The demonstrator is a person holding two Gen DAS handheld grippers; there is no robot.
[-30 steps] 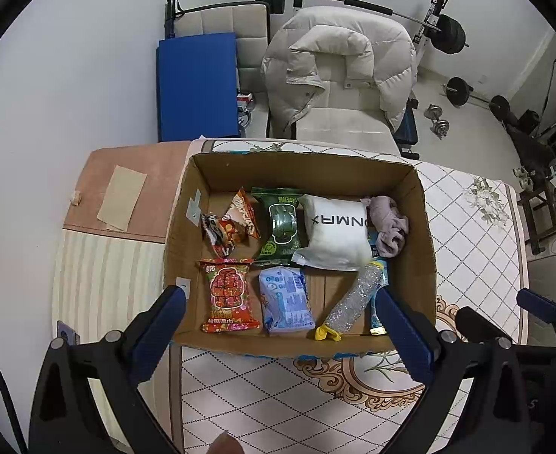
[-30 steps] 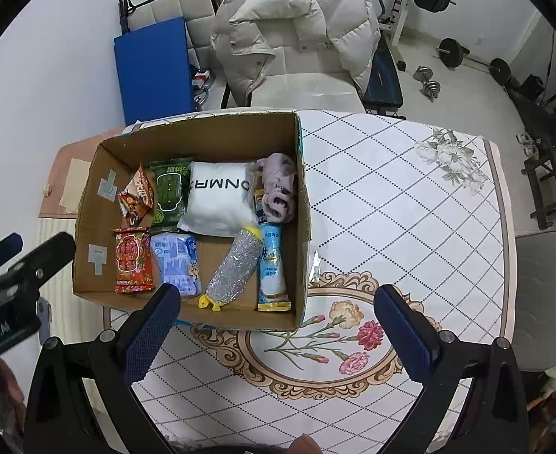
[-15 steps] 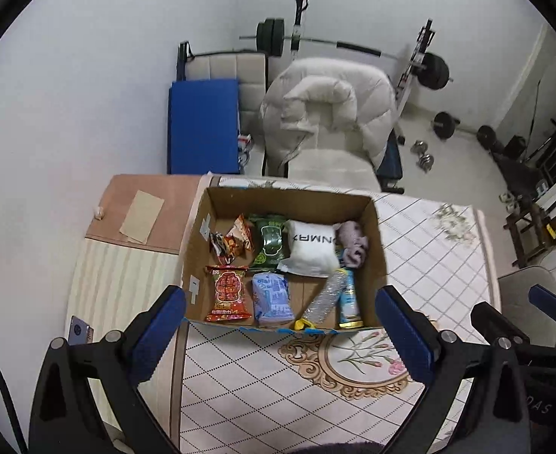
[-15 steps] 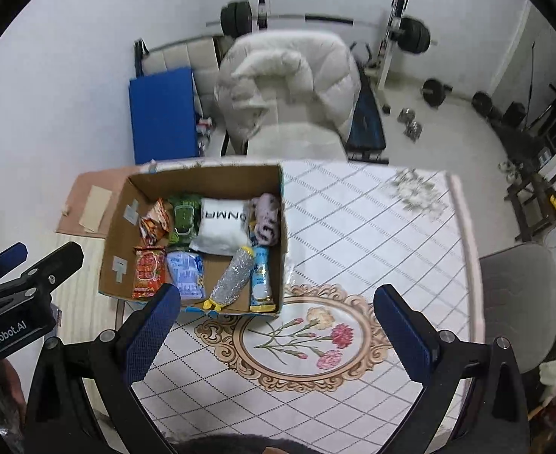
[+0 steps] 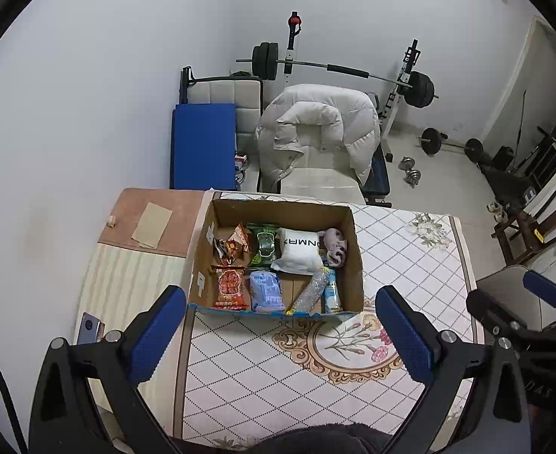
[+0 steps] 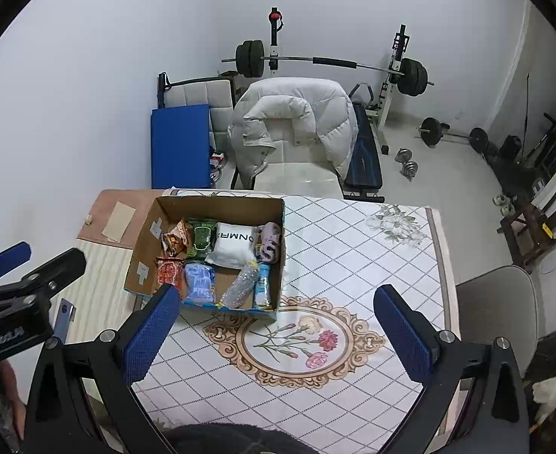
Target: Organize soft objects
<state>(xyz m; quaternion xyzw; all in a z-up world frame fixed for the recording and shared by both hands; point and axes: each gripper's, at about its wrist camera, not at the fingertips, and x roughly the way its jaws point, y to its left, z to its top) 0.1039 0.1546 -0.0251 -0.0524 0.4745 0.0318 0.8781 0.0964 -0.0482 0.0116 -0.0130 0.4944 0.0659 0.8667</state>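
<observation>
An open cardboard box stands on the table's left part. Inside lie a white pillow pack, a pink cloth, a green pack, red snack bags, a blue pack, a glittery bottle and a blue tube. My left gripper is open and empty, high above the table's near side. My right gripper is open and empty, high over the floral medallion.
The table has a quilted cloth with a floral medallion. A chair with a white puffer jacket stands behind it, with a blue mat and a barbell rack. A grey chair stands right. A phone lies left.
Both grippers have pulled up and back from the box, so the box looks much smaller and more of the room shows. Both stay open and empty.
</observation>
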